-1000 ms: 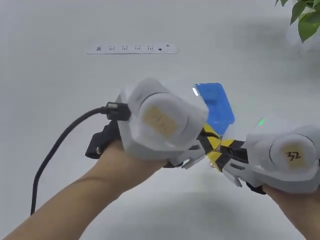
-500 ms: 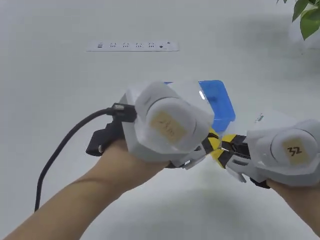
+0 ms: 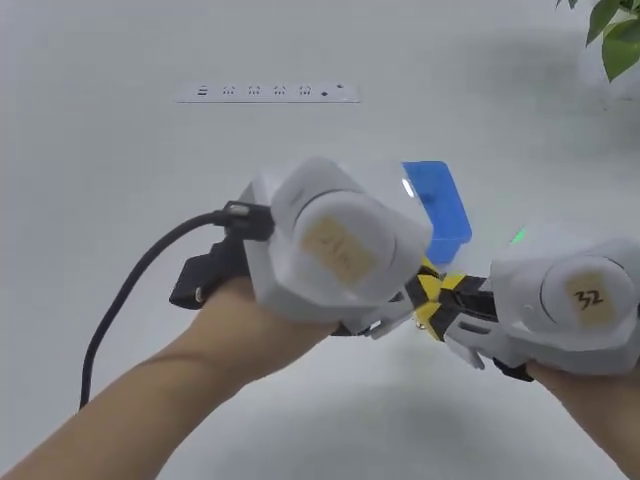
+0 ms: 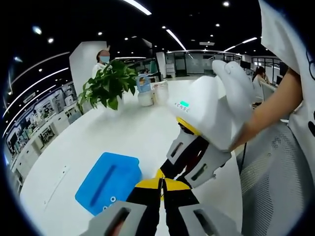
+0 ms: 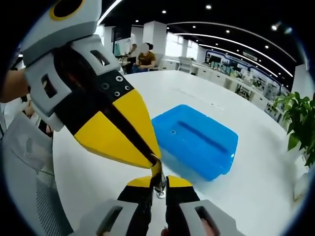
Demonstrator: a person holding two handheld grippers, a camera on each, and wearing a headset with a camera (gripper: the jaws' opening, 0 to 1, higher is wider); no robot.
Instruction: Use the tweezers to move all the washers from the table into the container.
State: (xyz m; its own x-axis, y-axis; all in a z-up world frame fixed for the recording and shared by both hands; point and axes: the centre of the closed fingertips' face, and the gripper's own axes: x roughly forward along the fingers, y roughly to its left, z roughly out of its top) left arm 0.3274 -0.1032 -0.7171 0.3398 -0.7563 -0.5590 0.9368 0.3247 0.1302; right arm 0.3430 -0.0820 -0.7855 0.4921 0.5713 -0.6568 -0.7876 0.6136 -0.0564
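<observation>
So 2 grippers are being held tip to tip here. The left gripper is being squeezed closed on 1 pair of tweezers, a thin metal sliver poking out of its yellow tips. The right gripper is being clamped onto the same sliver from the other side. 1 blue container is sitting open just beyond the tips on the table. 1 tiny speck is lying in it, too small to be called a washer. The table is plain white, with a big open office being lit by ceiling strips around it. 1 power strip is lying well behind, 1 leafy plant is standing far right, and 1 black cable is being trailed from the left gripper. In the head view, part of the container is being blocked by that gripper's white body.
</observation>
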